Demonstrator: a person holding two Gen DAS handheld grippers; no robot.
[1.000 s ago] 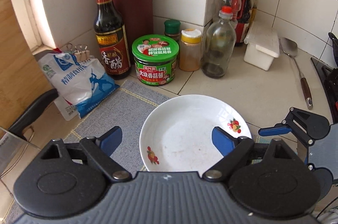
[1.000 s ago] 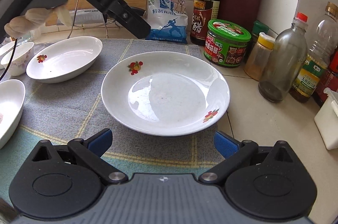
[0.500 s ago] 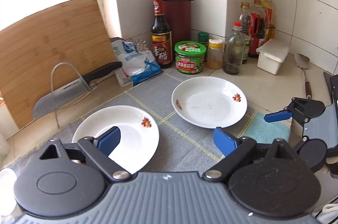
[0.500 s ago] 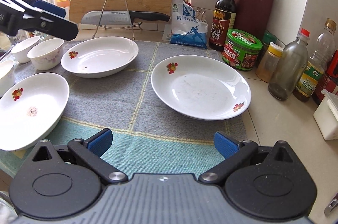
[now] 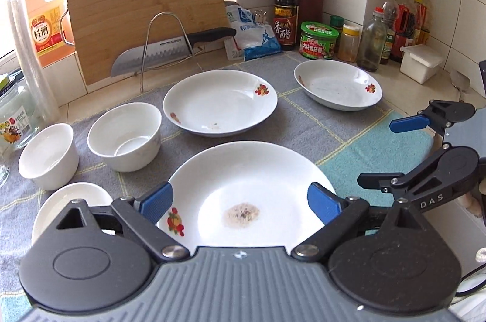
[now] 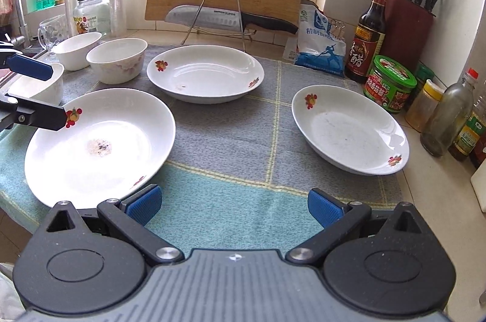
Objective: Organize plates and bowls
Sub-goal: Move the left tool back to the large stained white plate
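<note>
Three white flowered plates are laid on a grey-green mat [image 6: 243,170]: a stained near-left plate [image 5: 243,194], a far middle plate [image 5: 220,103], a far-right plate [image 6: 349,133]. Three bowls are grouped at left, the nearest [image 5: 124,136] beside the middle plate. Left gripper [image 5: 240,202] is held open over the stained plate; right gripper [image 6: 232,205] is held open, empty, above the mat.

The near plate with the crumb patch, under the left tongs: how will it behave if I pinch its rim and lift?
The plate looks like glazed ceramic, so probably stiff, breakable and slick against the left tongs, which are open. Its shallow sloped rim offers little to pinch, so it may tilt when lifted. The loose crumbs could slide off. The mat should keep it from skating.
</note>
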